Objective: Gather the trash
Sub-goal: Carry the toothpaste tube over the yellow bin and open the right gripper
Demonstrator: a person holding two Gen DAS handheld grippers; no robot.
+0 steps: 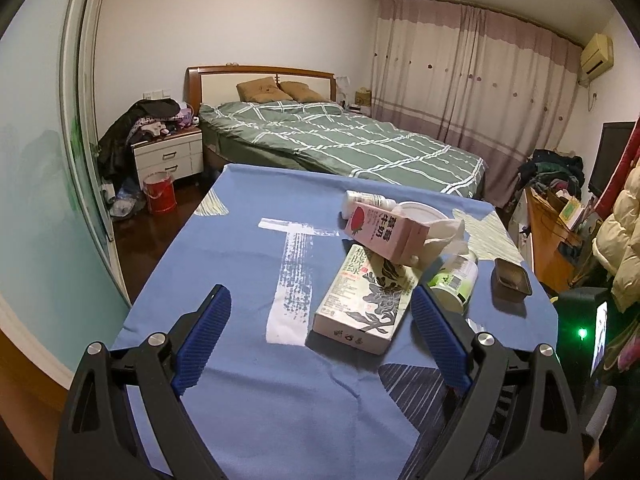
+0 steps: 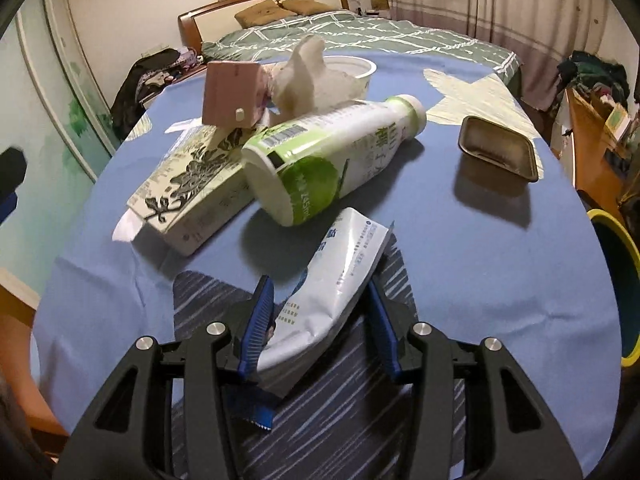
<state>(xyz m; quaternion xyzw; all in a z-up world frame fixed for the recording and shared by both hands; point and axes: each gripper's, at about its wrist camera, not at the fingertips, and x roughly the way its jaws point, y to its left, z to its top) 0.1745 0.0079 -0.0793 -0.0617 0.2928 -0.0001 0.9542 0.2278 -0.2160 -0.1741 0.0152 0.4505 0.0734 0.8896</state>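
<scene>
Looking along two handheld grippers at a table covered with a blue cloth (image 1: 224, 264), with a bed (image 1: 340, 140) beyond its far edge.

From the left wrist view, the left gripper (image 1: 320, 312) hangs over the near part of the cloth with its blue-padded jaws spread wide and nothing between them. Just beyond its right fingertip lies a flat cream carton with a dark flower print (image 1: 364, 304). A pink strawberry milk carton (image 1: 384, 232) rests tilted across the cream carton's far end. Beside it, to the right, sit a crumpled white tissue (image 1: 444, 232) and a green-and-white bottle (image 1: 456, 280) lying on its side. A small white bottle (image 1: 364, 200) and a white bowl (image 1: 420, 212) lie at the far side of the heap. A dark rectangular tray (image 1: 512, 280) stands apart to the right.

From the right wrist view, the right gripper (image 2: 320, 296) has its jaws partly closed around a crumpled white and blue plastic pouch (image 2: 336, 280), both pads pressing its sides. The pouch's far end points toward the green-and-white bottle, just short of it. At the right edge, beside the table, a yellow-rimmed bin (image 2: 624, 264) is partly in view.
</scene>
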